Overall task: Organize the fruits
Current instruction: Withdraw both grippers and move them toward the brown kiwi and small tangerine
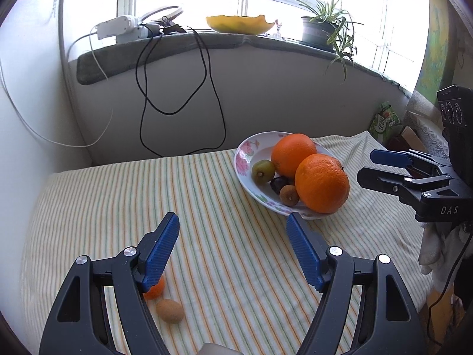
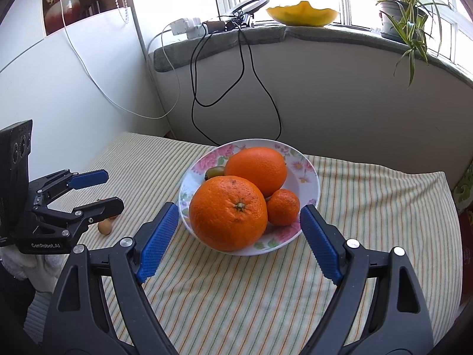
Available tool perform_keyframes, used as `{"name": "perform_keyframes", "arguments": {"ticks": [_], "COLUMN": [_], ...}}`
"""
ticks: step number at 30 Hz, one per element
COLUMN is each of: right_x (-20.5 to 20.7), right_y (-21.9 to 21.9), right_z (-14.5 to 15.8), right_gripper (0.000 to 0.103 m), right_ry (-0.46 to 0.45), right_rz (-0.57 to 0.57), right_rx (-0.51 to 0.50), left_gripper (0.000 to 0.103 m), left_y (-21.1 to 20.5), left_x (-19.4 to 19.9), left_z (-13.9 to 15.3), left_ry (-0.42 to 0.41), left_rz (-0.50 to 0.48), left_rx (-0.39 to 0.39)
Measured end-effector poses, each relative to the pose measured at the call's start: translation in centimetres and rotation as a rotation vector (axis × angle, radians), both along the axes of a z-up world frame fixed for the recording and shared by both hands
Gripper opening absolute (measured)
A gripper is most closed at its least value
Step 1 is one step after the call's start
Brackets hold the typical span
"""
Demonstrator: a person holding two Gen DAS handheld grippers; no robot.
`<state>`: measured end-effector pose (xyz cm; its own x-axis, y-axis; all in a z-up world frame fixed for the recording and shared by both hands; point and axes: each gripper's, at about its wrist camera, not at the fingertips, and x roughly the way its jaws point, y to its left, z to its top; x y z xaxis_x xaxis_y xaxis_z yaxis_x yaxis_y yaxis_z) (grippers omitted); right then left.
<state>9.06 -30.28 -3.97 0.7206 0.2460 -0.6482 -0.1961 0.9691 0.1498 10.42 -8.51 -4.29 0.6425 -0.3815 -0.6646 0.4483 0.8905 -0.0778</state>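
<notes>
A floral white plate on the striped cloth holds two big oranges, a small mandarin, a green fruit and a small brown fruit. On the cloth to the left lie a small mandarin and a tan oval fruit. My left gripper is open and empty above the cloth, the loose fruits beside its left finger. My right gripper is open and empty just in front of the plate.
The striped cloth covers the table. A grey wall and a windowsill lie behind, with black cables, a yellow bowl and a potted plant. A green packet stands at the far right.
</notes>
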Motion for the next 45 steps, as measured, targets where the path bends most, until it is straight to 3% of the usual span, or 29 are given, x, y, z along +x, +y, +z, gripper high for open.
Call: {"name": "perform_keyframes", "arguments": {"ticks": [13, 28, 39, 45], "right_x": [-1.2, -0.9, 1.3, 2.9], "right_y": [4.4, 9.8, 12.3, 14.1], "right_z": [-0.1, -1.4, -1.8, -2.7], "right_gripper": [0.087, 0.087, 0.087, 0.086], "right_ry": [-0.014, 0.011, 0.06, 0.129], "right_rz": [0.119, 0.254, 0.298, 0.342], "right_rx": [-0.023, -0.01, 0.052, 0.112], "left_gripper": [0.075, 0.074, 0.061, 0.054], "left_y": [3.8, 8.8, 9.6, 9.1], "left_x": [-0.2, -1.3, -2.8, -3.2], "left_z": [-0.5, -2.3, -4.8, -5.5], "left_ry": [0.017, 0.078, 0.148, 0.172], "left_rz": [0.07, 0.136, 0.131, 0.113], "left_rx": [-0.002, -0.066, -0.125, -0.141]}}
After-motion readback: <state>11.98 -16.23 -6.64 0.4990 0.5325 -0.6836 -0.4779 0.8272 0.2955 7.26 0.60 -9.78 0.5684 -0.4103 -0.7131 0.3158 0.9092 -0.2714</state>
